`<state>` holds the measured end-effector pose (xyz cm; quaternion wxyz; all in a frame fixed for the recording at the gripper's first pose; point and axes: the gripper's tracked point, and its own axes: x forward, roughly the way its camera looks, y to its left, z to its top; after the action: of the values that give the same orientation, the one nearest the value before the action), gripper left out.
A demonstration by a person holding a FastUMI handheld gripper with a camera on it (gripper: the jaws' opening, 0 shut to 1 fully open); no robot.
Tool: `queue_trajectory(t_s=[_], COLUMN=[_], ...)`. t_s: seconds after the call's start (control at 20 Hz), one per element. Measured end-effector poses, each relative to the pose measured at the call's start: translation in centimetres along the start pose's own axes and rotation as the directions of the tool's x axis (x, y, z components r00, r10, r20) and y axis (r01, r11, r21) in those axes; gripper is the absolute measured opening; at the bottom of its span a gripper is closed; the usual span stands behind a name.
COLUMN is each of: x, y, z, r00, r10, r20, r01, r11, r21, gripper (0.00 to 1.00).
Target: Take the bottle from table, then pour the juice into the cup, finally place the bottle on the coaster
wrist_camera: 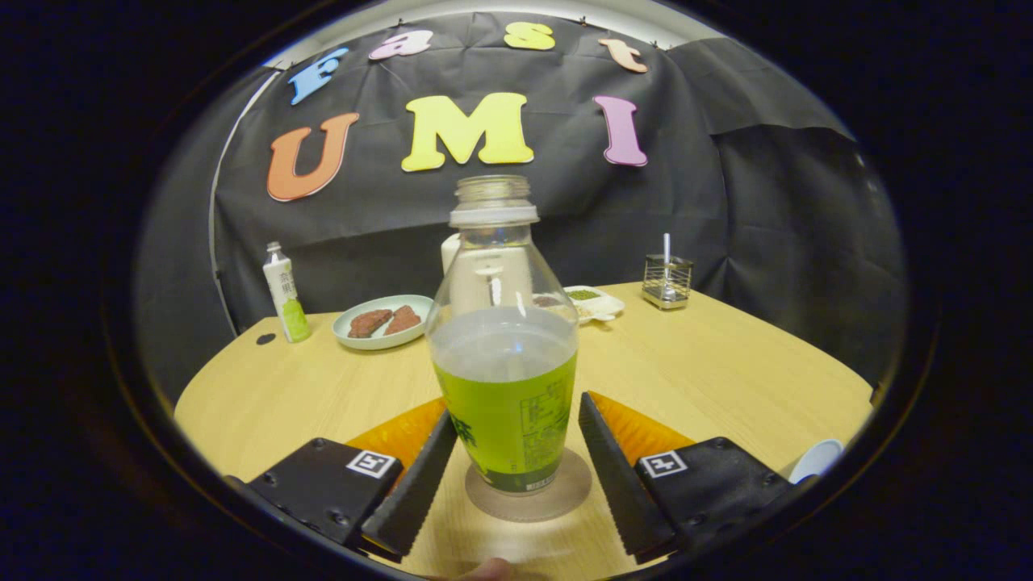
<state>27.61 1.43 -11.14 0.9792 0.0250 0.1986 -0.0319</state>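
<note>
Fingers: gripper (516, 452) spread wide, one finger (416, 484) on each side of the bottle's base; left one looks close to or just touching the label, right one stands off with a gap, so nothing is clamped.
Bottle: bottle (504, 363) upright between the fingers, cap off, neck open; green label round the lower body, liquid up to about the label's top edge, clear above.
Coaster: round coaster (529, 492) under the bottle, which sits on it a little toward the far side.
Cup: white rim of a cup (815, 460) beside the right finger's mount, mostly cut off.
Mat: orange mat (637, 428) behind the fingers on both sides of the bottle.
Table: light wood table (726, 363), rounded edge.
Plate: pale plate (383, 321) with two brown pieces, well beyond the bottle to the left.
Small bottle: white and green small bottle (284, 294) standing left of the plate.
Dish: white dish (593, 303) with green bits, behind the bottle to the right.
Rack: wire rack (667, 281) holding a white stick, at the far right of the table.
</note>
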Motion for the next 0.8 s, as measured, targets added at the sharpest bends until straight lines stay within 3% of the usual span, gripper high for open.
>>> queue_trajectory(t_s=[0.05, 0.45, 0.8], x=[0.0, -2.4, -10.0], y=[0.0, 0.3, -0.5], z=[0.1, 0.9, 3.1], r00=[1.0, 1.0, 0.989], r10=[-0.003, 0.013, 0.032], r20=[0.001, 0.025, 0.144], r01=[0.003, -0.012, -0.027], r11=[1.0, 0.999, 0.999], r21=[-0.002, -0.047, -0.038], gripper=[0.98, 0.99, 0.98])
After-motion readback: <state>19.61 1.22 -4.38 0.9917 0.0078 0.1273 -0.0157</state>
